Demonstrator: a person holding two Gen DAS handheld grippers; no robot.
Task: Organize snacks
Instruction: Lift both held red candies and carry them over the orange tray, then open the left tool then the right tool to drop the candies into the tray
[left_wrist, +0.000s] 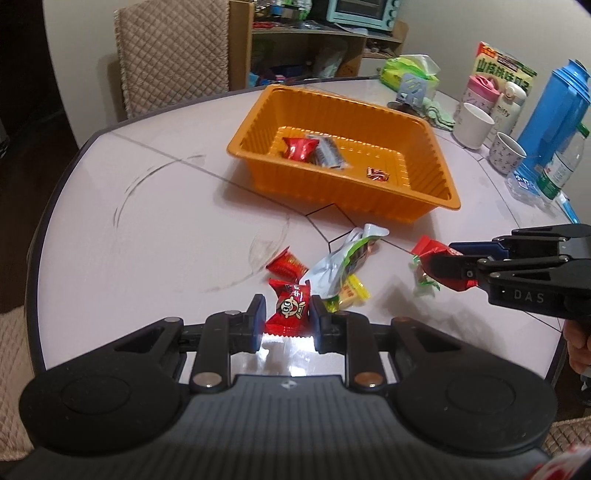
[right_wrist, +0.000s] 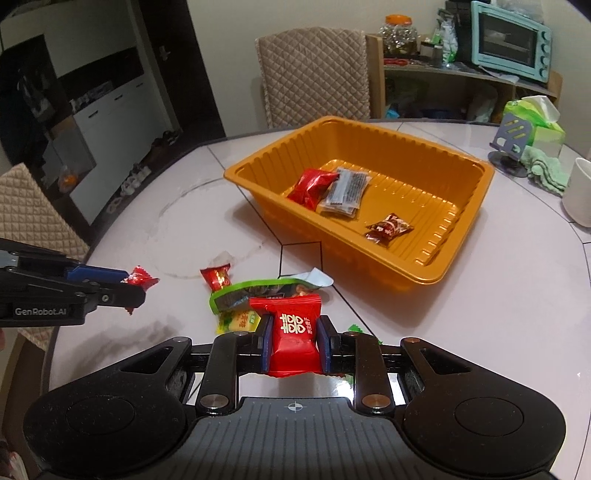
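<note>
Pinching a glossy red candy packet with a cartoon face (left_wrist: 290, 308), the left gripper (left_wrist: 288, 317) has its blue-padded jaws pressed against the wrapper's sides, crimped edges sticking out above and below. The right gripper (right_wrist: 294, 345) likewise squeezes a puffy red packet with white characters (right_wrist: 293, 341), held above the pale, glossy table (left_wrist: 147, 229). Just beyond both tools lies a loose cluster of wrappers: a small red candy (left_wrist: 287, 265), a crumpled silver-and-green foil pouch (left_wrist: 340, 262) lying over a yellow-green packet (left_wrist: 351, 293), and another small green-edged wrapper (left_wrist: 424, 282) under the right gripper. Nothing stands between this heap and the orange tray (left_wrist: 432, 192), a ribbed, thin plastic rectangle with sloping walls, farther back on the table. Inside it rest a shiny red packet (right_wrist: 312, 186), a clear sachet with dark contents (right_wrist: 345, 195) touching it, and, apart from those, a brown-red candy (right_wrist: 389, 227). Farther off, white cups (left_wrist: 474, 123), a blue jug (left_wrist: 554, 114) and a green tissue pack (left_wrist: 410, 68) crowd the table's far edge, with a quilted chair (left_wrist: 171, 55) behind.
</note>
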